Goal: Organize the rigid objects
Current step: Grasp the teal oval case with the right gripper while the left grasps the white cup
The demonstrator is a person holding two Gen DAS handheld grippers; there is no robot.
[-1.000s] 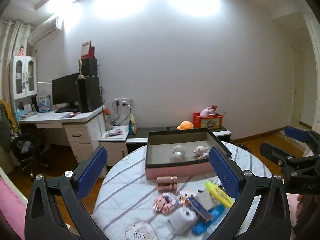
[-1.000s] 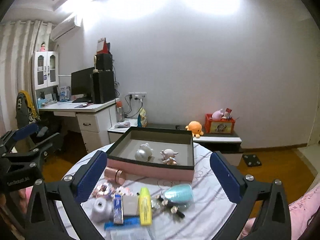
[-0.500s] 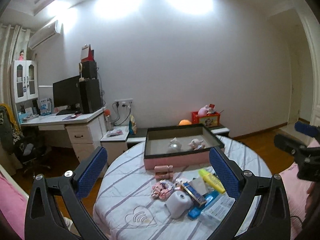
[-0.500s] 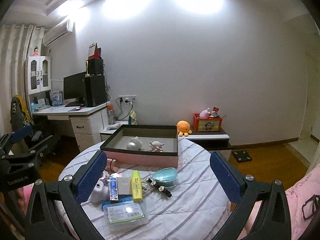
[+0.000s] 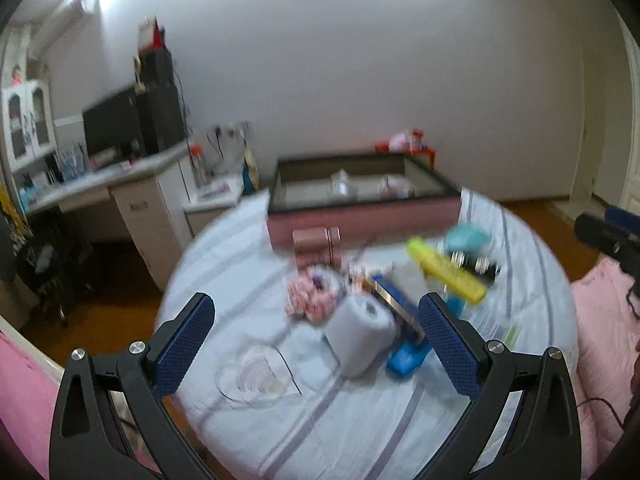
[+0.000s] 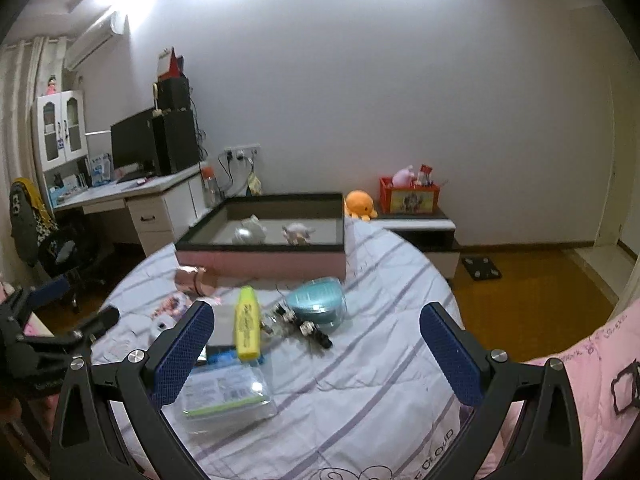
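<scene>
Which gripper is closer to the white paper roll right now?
Left. The left gripper is open with the paper roll lying just ahead between its fingers. The right gripper sits farther off, with the roll out past its left finger.

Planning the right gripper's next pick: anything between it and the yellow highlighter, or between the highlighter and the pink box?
Nothing visible blocks either path. The open right gripper looks straight at the yellow highlighter, which lies atop the pile. Between it and the pink box is bare cloth.
</scene>
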